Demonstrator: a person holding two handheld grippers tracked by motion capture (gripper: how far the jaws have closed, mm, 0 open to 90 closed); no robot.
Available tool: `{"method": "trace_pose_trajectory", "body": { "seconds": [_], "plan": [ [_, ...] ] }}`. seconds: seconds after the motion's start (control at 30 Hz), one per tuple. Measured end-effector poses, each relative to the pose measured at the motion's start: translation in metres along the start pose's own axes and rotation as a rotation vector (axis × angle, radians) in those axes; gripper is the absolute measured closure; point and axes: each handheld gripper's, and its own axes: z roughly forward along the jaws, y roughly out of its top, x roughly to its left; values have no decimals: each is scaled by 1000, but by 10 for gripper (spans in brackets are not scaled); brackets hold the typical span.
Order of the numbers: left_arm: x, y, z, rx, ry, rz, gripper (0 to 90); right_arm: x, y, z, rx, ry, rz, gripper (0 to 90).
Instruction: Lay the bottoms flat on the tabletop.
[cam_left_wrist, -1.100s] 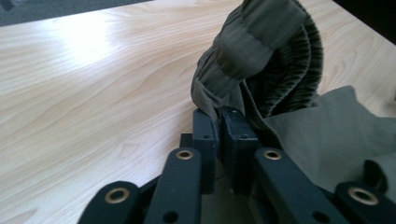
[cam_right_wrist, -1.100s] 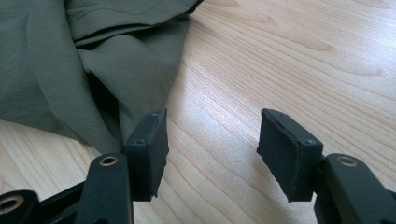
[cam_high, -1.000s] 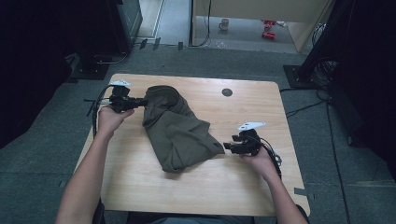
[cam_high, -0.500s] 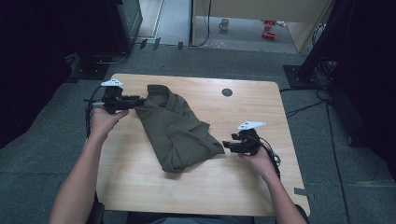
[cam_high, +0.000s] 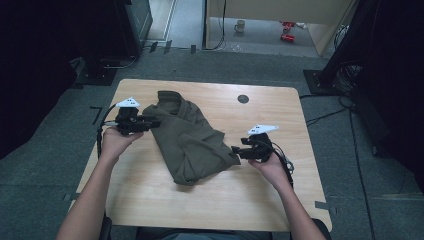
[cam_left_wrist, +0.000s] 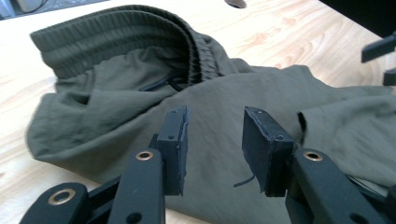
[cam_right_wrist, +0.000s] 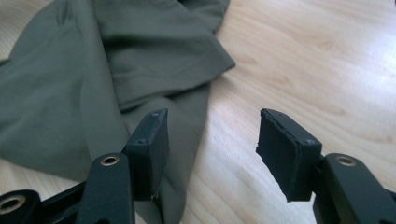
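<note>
An olive-green garment (cam_high: 192, 137) with a ribbed elastic waistband (cam_left_wrist: 116, 37) lies crumpled on the middle of the wooden table (cam_high: 280, 200). My left gripper (cam_high: 156, 121) sits at the garment's left edge, pointing right. Its jaws are open (cam_left_wrist: 214, 144) over the cloth (cam_left_wrist: 140, 102) with nothing between them. My right gripper (cam_high: 234, 150) is at the garment's right corner, pointing left. It is open too (cam_right_wrist: 212, 144): one jaw hangs over the hem of the garment (cam_right_wrist: 93, 70) and the other over bare wood.
A dark round hole (cam_high: 243, 98) is in the table's far side. The other gripper's jaws (cam_left_wrist: 379, 58) show at the right edge of the left gripper view. On the floor beyond the table are a mug (cam_high: 240, 25), cables and dark stands.
The left gripper drew the garment's waistband end leftward, then came a little nearer the person and now stands open. The right gripper has hardly moved.
</note>
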Motion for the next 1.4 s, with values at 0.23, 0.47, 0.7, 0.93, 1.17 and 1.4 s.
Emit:
{"method": "trace_pose_trajectory", "body": {
  "seconds": [0.23,0.47,0.7,0.93,1.17,1.4],
  "plan": [
    [-10,-11,-2,-13,-17,2,610,9,13,3,-14,26,15,428],
    [-23,-24,6,9,7,81,578,24,23,11,-32,28,-20,455],
    [-32,-28,16,13,-55,81,578,39,39,18,-55,38,-54,472],
    [-40,-34,24,37,-82,82,576,50,50,34,-50,68,-67,478],
    [-49,-39,39,63,-94,113,575,60,63,52,-17,110,-72,514],
    [-53,-45,52,84,-131,97,572,71,69,72,1,131,-98,516]
  ]
}}
